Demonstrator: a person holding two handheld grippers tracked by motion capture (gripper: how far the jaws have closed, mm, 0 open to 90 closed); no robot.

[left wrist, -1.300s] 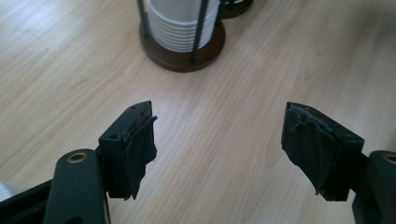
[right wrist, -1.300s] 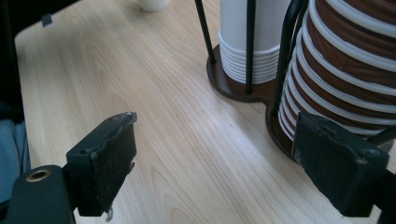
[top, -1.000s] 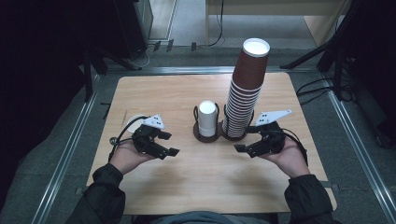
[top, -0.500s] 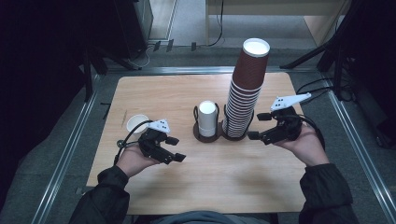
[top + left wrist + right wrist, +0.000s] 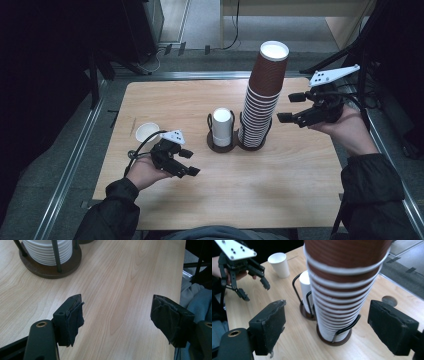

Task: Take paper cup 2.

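Right gripper (image 5: 289, 107) higher now, spread wide beside tall brown ribbed cup stack (image 5: 261, 95).

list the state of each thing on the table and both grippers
brown cup stack: upright in its holder, ungripped
white cup stack: upright in its holder
single white cup: upright, alone on the table
left gripper: open, empty
right gripper: open, empty, beside the brown cup stack

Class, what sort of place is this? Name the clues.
Probably a lab or recording workspace, not a café: a bare wooden table in a dark room, floor cables, and hand-held grippers beside a cup stack.
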